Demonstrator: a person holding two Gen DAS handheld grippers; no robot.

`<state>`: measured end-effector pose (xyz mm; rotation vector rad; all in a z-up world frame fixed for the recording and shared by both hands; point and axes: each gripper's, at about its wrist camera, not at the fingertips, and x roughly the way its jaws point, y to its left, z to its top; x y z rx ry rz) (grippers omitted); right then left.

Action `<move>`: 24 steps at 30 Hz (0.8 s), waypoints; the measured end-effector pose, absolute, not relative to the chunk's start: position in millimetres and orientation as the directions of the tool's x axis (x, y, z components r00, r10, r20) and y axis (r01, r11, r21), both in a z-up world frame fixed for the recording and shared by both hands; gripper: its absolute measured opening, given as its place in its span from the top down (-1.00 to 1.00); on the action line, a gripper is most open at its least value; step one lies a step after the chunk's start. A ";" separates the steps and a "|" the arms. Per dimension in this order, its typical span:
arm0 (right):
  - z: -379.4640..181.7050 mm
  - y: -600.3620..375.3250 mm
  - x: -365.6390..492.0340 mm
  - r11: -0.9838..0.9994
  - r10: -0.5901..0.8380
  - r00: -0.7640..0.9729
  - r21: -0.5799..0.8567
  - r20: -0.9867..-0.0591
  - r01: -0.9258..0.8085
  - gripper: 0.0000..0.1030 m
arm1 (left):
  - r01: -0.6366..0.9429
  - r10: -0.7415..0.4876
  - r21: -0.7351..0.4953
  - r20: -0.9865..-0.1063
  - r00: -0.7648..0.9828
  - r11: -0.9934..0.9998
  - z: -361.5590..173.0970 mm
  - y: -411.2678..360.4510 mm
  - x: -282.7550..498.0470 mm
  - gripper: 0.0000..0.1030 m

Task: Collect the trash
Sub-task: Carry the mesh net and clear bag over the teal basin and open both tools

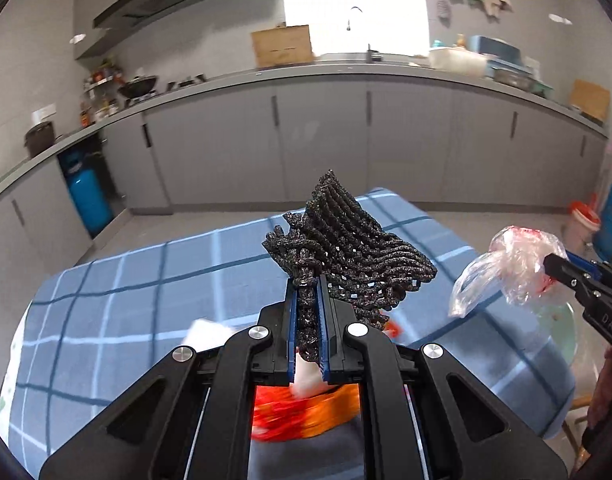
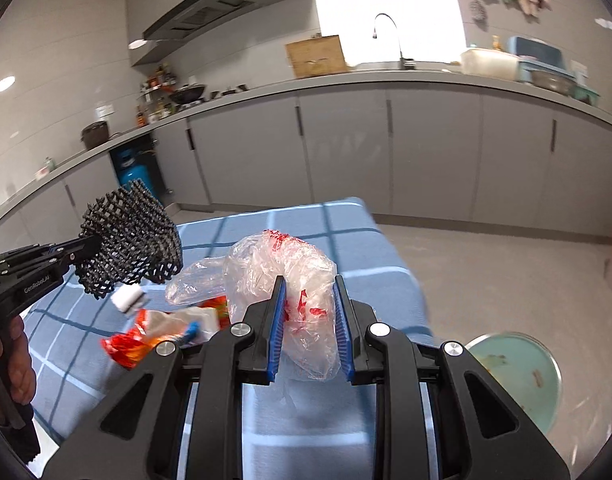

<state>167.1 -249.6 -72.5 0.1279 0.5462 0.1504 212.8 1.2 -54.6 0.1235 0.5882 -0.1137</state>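
The crumpled plastic bag, clear with red print, sits clamped between the blue pads of my right hand-held gripper, lifted clear of the worktop and its blue checked cloth; I pinch it mid-bundle so the loose ends hang free without snagging. To its left, my left hand-held gripper is closed tight on a dark woven net, gripping a bunched strand so the rest fans out stiffly above the cloth. The two loads are held well apart, I judge so they do not tangle. Below and between them, more trash lies on the cloth: a red and orange wrapper, a small white wad near the net, and a pale packet with a blue bit beside the wrapper. Low at the right, off the edge of the worktop, I see a pale green round bin with scraps inside, the likely place for both loads. Beyond stands the kitchen, with grey cabinets and a blue gas cylinder at the far left.
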 end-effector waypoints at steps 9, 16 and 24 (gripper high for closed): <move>-81.9 -291.7 160.8 0.984 0.113 0.854 0.179 -0.508 -0.023 0.53 | 0.224 -0.129 0.103 -0.562 0.817 0.969 -53.7 -44.6 218.0 0.81; -86.5 -312.3 158.5 0.983 0.080 0.857 0.182 -0.509 0.017 0.53 | 0.272 -0.172 0.099 -0.559 0.811 0.957 -51.4 -70.6 219.3 0.81; -101.2 -354.6 150.5 0.980 -0.006 0.844 0.165 -0.536 0.112 0.53 | 0.365 -0.250 0.096 -0.568 0.784 0.926 -54.5 -117.8 216.5 0.81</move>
